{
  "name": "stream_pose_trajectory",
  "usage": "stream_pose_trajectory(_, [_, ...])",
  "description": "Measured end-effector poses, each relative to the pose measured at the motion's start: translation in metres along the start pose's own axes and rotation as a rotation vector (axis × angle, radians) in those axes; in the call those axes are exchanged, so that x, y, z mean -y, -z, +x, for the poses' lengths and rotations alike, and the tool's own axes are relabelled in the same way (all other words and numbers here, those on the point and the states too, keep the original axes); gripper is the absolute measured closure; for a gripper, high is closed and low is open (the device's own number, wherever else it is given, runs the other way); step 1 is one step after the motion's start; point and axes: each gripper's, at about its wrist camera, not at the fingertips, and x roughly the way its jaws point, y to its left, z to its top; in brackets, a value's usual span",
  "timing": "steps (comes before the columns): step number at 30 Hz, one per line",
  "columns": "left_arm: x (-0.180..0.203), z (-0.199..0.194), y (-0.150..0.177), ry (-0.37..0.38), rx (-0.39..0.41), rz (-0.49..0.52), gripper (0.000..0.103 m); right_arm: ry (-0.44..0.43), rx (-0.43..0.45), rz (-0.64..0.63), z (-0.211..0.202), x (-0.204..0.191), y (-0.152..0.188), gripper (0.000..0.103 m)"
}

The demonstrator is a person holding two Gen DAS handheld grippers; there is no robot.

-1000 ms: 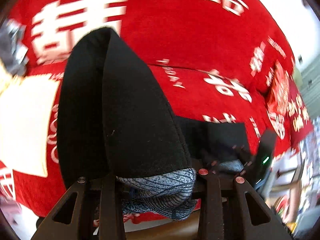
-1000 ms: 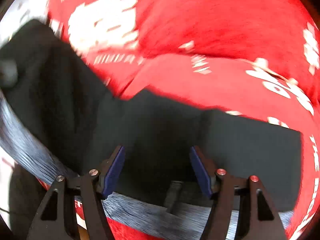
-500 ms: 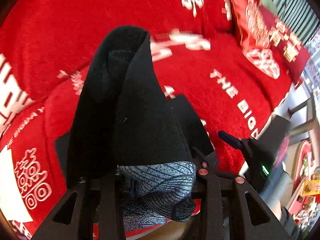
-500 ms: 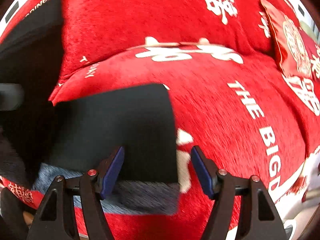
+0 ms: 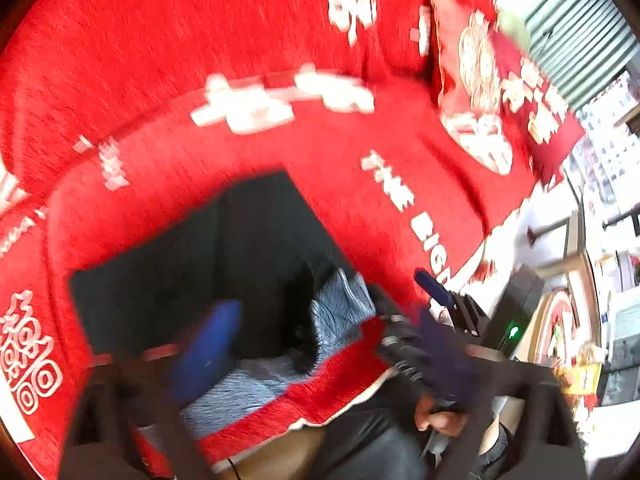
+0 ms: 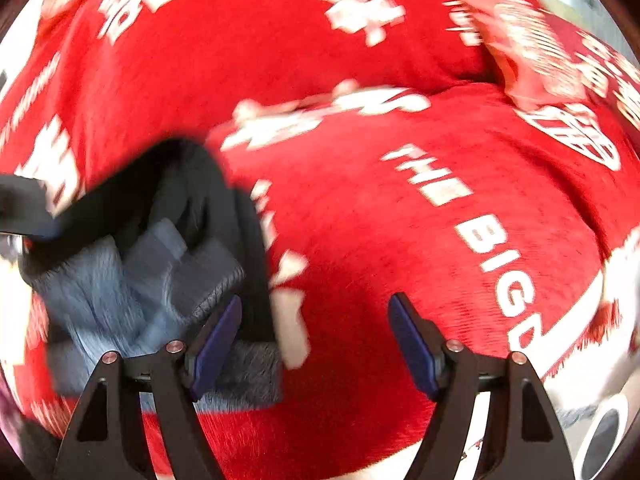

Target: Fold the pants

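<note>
The black pants [image 5: 192, 264] lie folded on the red sofa cover [image 5: 240, 40], with their grey waistband [image 5: 340, 304] bunched at the near edge. My left gripper [image 5: 324, 356] is blurred; its jaws are opening wide above the waistband and no pad presses on cloth. In the right wrist view the pants [image 6: 200, 208] and the grey waistband [image 6: 132, 288] sit at the left. My right gripper [image 6: 314, 340] is just right of them, with its jaws opening. Only red cover lies between its fingers, and its left pad [image 6: 216, 340] overlaps the pants' edge.
A red cushion [image 5: 500, 92] with pale print leans at the sofa's right end, and the right wrist view shows the cushion [image 6: 560, 80] too. The sofa's front edge [image 5: 472, 276] runs by my right gripper [image 5: 436, 292]; floor and furniture [image 5: 580, 260] lie beyond. A person's hand [image 5: 436, 416] shows low.
My left gripper has let go of the raised fold of pants, which now lies flat on the sofa. Both grippers have swung right; the right one has slid off the pants onto bare cover.
</note>
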Motion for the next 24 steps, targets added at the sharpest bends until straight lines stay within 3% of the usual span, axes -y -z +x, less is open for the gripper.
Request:
stream_pose_trajectory(2, [-0.017,-0.019,0.008,-0.063,0.089,-0.041,0.000,-0.056,0.041,0.080,-0.012,0.012,-0.006,0.024])
stream_pose_trajectory(3, [-0.029,-0.020,0.013,-0.096,0.092,-0.057,0.000,-0.088,0.055,0.103,-0.017,0.015,-0.008,0.024])
stream_pose_trajectory(7, [-0.096,0.011,0.042,-0.222,-0.013,-0.225,0.000,-0.195,0.072,0.073,-0.027,0.001,-0.011,0.023])
stream_pose_trajectory(11, [-0.143,0.041,0.080,-0.278,-0.089,-0.364,0.000,-0.215,0.050,-0.112,-0.025,-0.047,-0.004,0.021])
stream_pose_trajectory(13, [-0.154,0.049,0.094,-0.285,-0.108,-0.404,0.000,-0.211,0.018,-0.191,-0.013,-0.066,0.000,0.021])
stream_pose_trajectory(15, [-0.159,0.055,0.102,-0.246,-0.116,-0.434,0.000,-0.238,-0.007,-0.213,-0.005,-0.073,0.000,0.019])
stream_pose_trajectory(20, [-0.151,0.052,0.103,-0.245,-0.101,-0.413,0.000,-0.388,0.021,-0.100,-0.018,-0.053,-0.011,0.019])
stream_pose_trajectory(24, [-0.151,0.057,0.099,-0.244,-0.098,-0.403,0.000,-0.370,0.027,-0.110,-0.018,-0.051,-0.016,0.017])
